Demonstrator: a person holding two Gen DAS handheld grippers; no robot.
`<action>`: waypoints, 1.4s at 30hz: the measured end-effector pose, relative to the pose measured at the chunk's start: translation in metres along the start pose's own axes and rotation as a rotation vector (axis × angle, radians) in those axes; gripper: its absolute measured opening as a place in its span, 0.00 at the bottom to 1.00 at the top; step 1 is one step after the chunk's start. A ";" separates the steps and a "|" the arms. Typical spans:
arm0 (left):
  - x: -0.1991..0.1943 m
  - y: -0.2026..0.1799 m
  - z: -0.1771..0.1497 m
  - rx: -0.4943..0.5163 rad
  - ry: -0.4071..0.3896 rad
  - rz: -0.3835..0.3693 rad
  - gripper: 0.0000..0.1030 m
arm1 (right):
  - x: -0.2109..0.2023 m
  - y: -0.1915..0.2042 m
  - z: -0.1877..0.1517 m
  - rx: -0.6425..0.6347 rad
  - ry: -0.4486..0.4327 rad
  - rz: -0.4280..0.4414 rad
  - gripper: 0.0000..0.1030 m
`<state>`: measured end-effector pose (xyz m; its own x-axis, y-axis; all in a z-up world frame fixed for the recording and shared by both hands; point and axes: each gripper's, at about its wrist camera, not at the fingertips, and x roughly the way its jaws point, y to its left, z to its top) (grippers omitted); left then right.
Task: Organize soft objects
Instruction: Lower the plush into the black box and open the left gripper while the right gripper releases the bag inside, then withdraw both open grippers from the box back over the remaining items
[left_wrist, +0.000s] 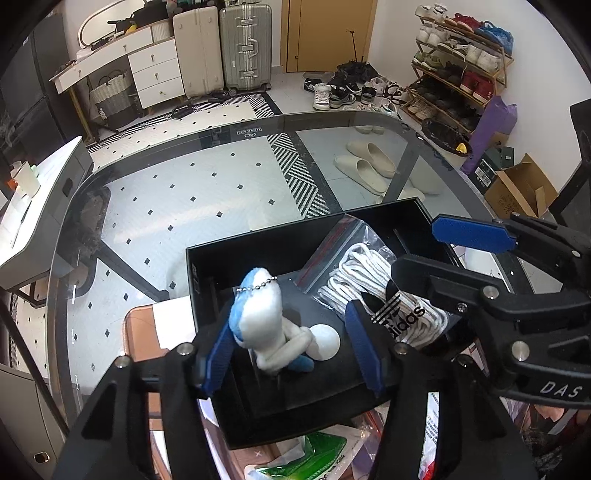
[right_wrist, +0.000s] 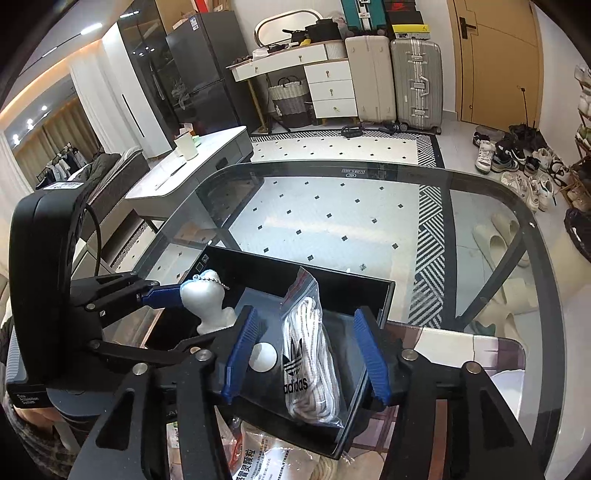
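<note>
Fingers of left gripper (left_wrist: 291, 343) apart around plush shark (left_wrist: 266, 317) | right gripper (right_wrist: 306, 354) apart over bagged laces (right_wrist: 310, 362), both angled down

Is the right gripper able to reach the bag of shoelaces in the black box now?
Probably yes. The right gripper stands open directly over the bag of shoelaces in the black box, with nothing between.

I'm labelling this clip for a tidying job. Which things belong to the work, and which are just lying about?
Part of the job:
plush shark
bagged laces
black box

Lying about:
slippers
suitcases
green packet
</note>
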<state>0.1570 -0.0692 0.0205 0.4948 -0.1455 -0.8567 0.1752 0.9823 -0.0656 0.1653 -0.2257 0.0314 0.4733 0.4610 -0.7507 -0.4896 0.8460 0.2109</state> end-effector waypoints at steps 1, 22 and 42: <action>-0.002 -0.001 -0.001 0.002 0.000 -0.002 0.64 | -0.004 0.001 -0.001 -0.002 -0.005 -0.001 0.68; -0.056 -0.004 -0.047 -0.047 -0.060 0.001 0.94 | -0.070 0.020 -0.040 -0.021 -0.045 -0.053 0.95; -0.092 0.007 -0.124 -0.130 -0.139 0.055 0.94 | -0.097 0.046 -0.088 0.014 -0.103 -0.005 0.96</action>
<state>0.0068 -0.0346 0.0358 0.6153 -0.0974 -0.7822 0.0381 0.9948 -0.0940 0.0323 -0.2553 0.0584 0.5486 0.4813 -0.6837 -0.4774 0.8516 0.2164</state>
